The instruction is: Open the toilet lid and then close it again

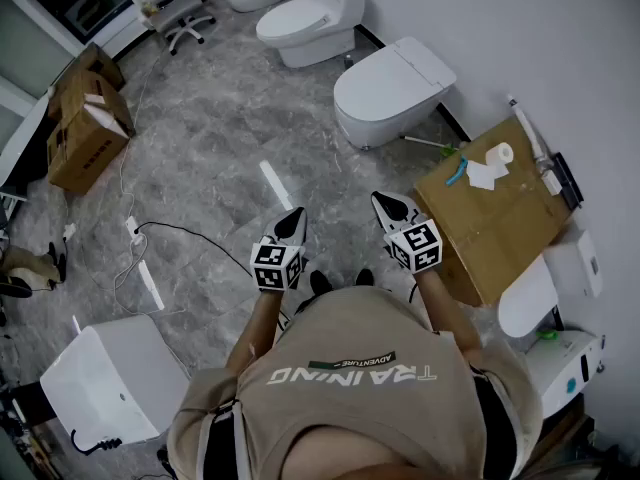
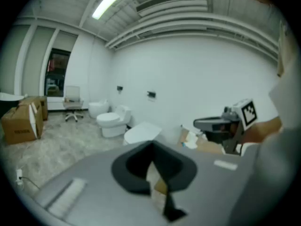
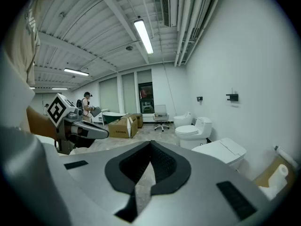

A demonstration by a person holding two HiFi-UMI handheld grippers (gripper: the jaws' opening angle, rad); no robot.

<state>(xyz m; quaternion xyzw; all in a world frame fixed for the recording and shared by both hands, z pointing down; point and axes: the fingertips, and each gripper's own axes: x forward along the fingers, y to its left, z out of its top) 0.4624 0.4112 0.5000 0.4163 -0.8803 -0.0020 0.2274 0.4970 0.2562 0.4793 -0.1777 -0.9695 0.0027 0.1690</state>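
Note:
The nearest toilet (image 1: 392,86) stands against the wall ahead of me, white, its flat lid (image 1: 418,66) down. It also shows in the left gripper view as the toilet (image 2: 142,133), and in the right gripper view as the toilet (image 3: 221,150). My left gripper (image 1: 293,218) and right gripper (image 1: 385,204) hang side by side at waist height, well short of the toilet and touching nothing. In its own view the left gripper (image 2: 151,147) has its black pads meeting at the tip, with nothing held. The right gripper (image 3: 150,145) looks the same.
Two more toilets (image 1: 310,23) stand further along the wall. A cardboard sheet (image 1: 500,218) with a paper roll (image 1: 500,154) lies to my right. Cardboard boxes (image 1: 85,118), an office chair (image 1: 180,13), a floor cable (image 1: 170,233) and a white box (image 1: 110,378) are to my left.

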